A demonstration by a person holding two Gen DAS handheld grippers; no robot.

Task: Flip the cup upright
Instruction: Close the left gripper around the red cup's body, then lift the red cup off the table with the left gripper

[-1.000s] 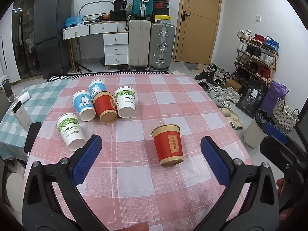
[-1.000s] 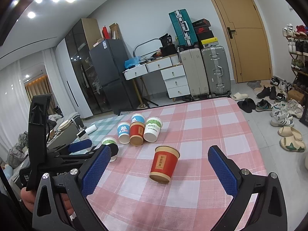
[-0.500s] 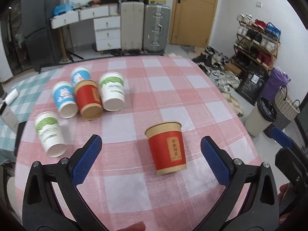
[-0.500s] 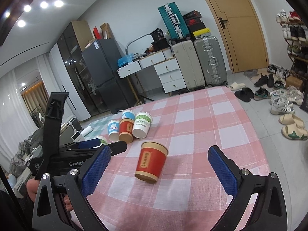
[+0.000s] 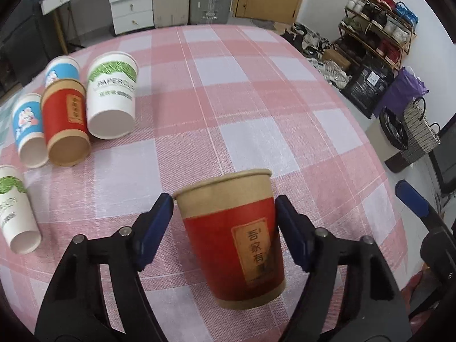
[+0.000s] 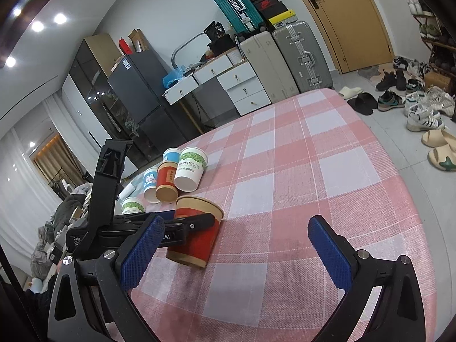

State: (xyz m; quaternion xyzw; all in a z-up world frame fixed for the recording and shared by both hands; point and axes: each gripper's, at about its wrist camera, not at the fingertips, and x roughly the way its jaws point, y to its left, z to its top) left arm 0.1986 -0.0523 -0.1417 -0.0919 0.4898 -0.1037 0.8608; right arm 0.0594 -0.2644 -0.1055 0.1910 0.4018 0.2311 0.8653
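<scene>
A red and kraft paper cup [image 5: 233, 236] stands on the pink checked tablecloth [image 5: 256, 85] with its wide rimmed end up, leaning slightly. My left gripper [image 5: 223, 201] is shut on the red cup just below the rim, one blue pad on each side. From the right wrist camera, the same cup [image 6: 199, 242] sits left of centre, and one left finger [image 6: 196, 223] crosses its front. My right gripper [image 6: 236, 245] hovers open over the cloth, right of the cup, holding nothing. Its blue pad [image 5: 410, 196] shows at the right edge of the left wrist view.
Several paper cups lie on their sides at the far left: a white and green one [image 5: 111, 91], a red one [image 5: 64, 119], two blue ones [image 5: 27, 125] and another white one [image 5: 14, 205]. Beyond the right table edge are bags, a basket [image 5: 419, 134] and shoes.
My left gripper has moved forward and down to the red cup, and its jaws have narrowed from wide open until they grip it. The right gripper stays open and has drifted closer.
</scene>
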